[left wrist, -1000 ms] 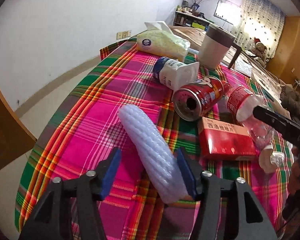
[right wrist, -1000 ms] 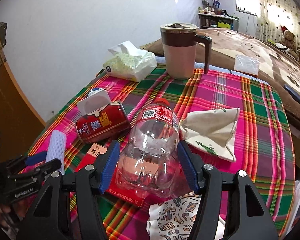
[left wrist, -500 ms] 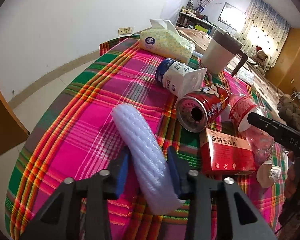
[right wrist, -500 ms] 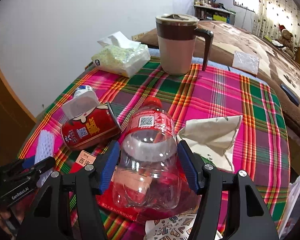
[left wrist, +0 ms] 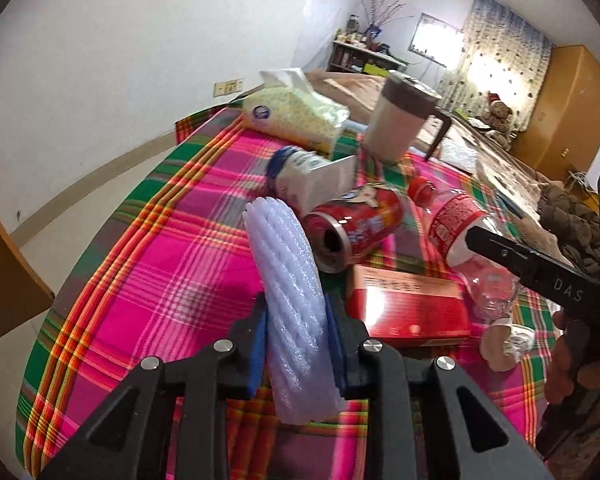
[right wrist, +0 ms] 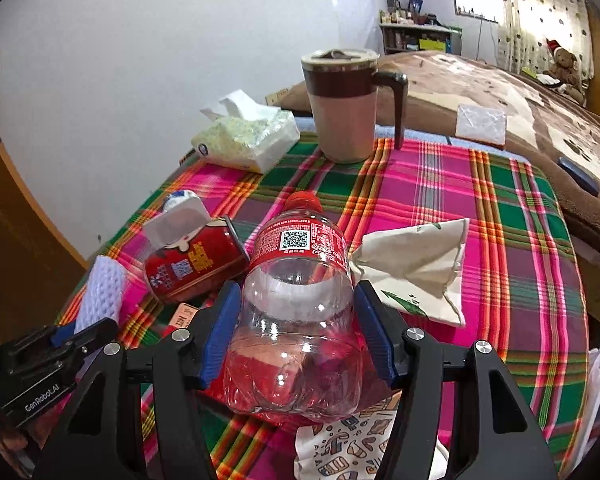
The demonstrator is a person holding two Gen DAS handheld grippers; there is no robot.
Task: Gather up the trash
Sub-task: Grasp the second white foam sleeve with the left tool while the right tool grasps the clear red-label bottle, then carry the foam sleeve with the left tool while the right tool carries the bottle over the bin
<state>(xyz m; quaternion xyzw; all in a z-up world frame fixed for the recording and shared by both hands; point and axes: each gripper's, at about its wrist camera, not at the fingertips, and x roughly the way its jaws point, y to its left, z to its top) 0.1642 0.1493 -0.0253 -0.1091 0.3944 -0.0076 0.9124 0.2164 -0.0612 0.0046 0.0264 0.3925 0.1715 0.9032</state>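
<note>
The white foam fruit net (left wrist: 290,300) is pinched mid-length in the left gripper (left wrist: 296,344), jaws squeezed tight on it just above the plaid worktop (left wrist: 148,280). Looks feather-light and squishy, so a middle grip seems fine.

The empty clear cola bottle (right wrist: 296,320) sits between the right gripper (right wrist: 296,336) jaws, which are closing on its belly. I'd guess thin, slick plastic that buckles, so the ribbed waist is safer. Red can (right wrist: 192,264) lies just beside it.
</note>
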